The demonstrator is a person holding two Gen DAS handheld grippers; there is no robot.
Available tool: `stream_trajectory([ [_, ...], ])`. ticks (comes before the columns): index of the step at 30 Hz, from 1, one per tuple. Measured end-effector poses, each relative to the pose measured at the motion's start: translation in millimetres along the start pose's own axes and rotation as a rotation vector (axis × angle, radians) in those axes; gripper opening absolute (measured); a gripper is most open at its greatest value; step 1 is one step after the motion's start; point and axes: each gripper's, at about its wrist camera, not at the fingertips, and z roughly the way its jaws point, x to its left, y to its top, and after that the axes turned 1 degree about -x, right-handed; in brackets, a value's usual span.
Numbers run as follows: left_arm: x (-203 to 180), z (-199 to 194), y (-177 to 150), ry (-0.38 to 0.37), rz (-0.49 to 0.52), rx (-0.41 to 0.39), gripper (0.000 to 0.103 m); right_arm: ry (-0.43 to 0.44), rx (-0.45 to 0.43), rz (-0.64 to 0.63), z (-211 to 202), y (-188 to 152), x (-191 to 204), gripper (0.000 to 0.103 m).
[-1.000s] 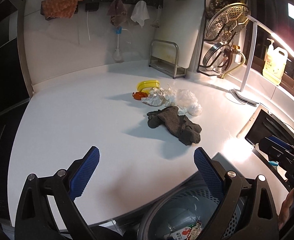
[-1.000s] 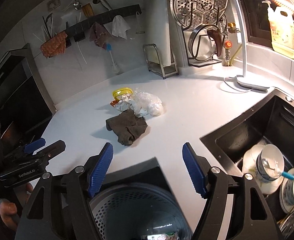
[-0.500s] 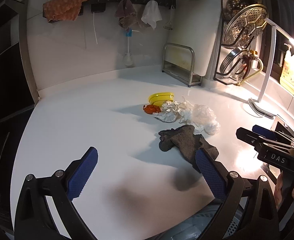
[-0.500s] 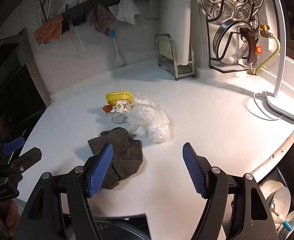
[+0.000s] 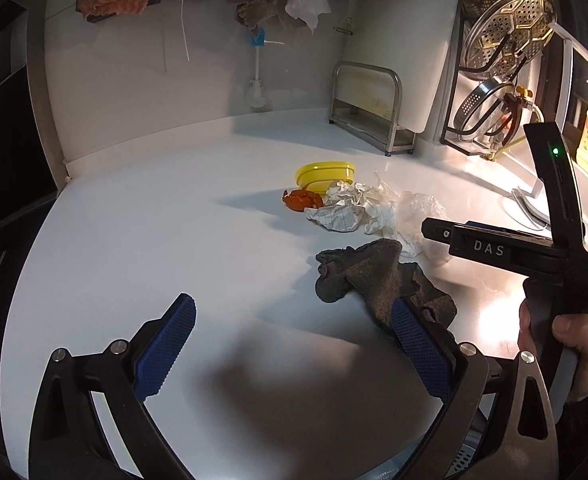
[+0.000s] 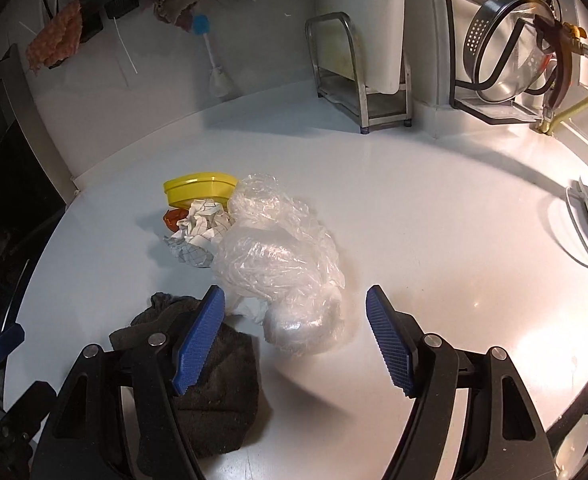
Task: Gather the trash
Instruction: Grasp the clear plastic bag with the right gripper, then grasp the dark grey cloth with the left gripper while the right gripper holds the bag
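On the white worktop the trash lies in one heap, stretched from the yellow lid at the far end towards the viewer. The clear plastic bag is its near end, directly ahead of the right claw, just beyond the wide, empty jaws. The dark rag lies right of the left claw, also wide and empty. The right claw looks nearer to the bag.
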Motion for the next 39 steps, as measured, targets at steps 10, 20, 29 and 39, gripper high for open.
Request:
stream_trajectory([
  [10, -11.9, 17.3, -2.7, 0.0, -0.005, 0.027, 0.096, 0.008, 0.025, -0.07, 10.9, 2.3, 9.9, 0.044],
  [20, -31.2, 31.6, -6.0, 0.009, -0.016, 0.052, 0.096, 0.051, -0.033, 0.002, -12.6, -0.9, -10.2, 0.031],
  [29, -51.1, 41.7, -3.4, 0.029, 0.002, 0.053, 0.096, 0.082, -0.103, 0.101, -29.6, 3.4, -37.0, 0.031],
  [39, -76.0, 63.7, -2.4, 0.027, -0.006, 0.099, 0.096, 0.102, -0.121, 0.137, -33.7, 4.9, -45.3, 0.03],
])
